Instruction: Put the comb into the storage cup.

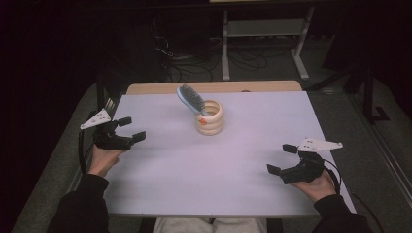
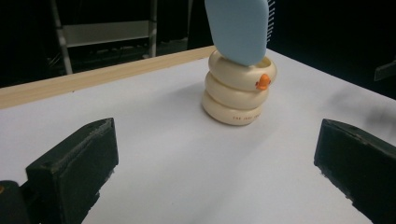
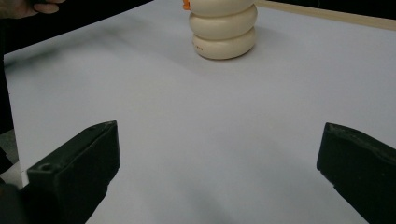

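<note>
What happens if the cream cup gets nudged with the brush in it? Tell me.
The cup would probably tip rather than slide: it is tall for its base. The brush leans out over the rim toward the left gripper, likely pulling it that way. Its rounded, glossy rings look slippery between the jaws.

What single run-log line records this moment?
left tongs: open, empty | right tongs: open, empty | hairbrush: leaning in cream ringed holder | table: white
</note>
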Motion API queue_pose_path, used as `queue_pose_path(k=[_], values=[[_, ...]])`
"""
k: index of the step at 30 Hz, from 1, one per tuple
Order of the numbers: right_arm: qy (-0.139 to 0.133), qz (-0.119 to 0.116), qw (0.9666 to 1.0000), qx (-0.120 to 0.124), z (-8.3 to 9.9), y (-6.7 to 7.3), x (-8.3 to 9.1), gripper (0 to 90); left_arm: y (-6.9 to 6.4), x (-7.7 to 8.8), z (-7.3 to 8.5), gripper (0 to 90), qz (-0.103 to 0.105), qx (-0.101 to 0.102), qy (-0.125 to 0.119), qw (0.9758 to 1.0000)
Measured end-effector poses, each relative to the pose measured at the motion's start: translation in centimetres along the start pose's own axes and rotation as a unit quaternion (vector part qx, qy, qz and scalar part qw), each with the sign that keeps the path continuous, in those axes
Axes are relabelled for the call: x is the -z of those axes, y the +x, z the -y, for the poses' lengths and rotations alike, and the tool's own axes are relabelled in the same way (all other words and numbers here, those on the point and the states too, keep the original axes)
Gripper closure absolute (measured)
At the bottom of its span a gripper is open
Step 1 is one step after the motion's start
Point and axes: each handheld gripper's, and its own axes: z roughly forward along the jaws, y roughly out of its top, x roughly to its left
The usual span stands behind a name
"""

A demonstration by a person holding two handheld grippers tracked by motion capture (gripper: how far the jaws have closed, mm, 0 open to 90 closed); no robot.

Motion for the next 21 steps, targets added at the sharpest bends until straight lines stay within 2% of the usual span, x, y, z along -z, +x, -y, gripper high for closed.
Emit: queue_pose_path(k=[12,18,21], values=[[-0.002,0.001,1.0000,-0.001,0.1,0.0,0.1,0.0,-0.3,1.9,2.0,0.0,-0.001,-0.003,-0.013,0.9999],[-0.005,0.002,1.0000,-0.003,0.1,-0.1,0.1,0.0,-0.3,2.6,3.2,0.0,-0.009,-0.002,-0.002,1.0000],[-0.007,0.003,1.0000,-0.003,0.2,-0.1,0.2,0.0,-0.6,2.8,3.6,0.0,-0.005,-0.001,0.004,1.0000]])
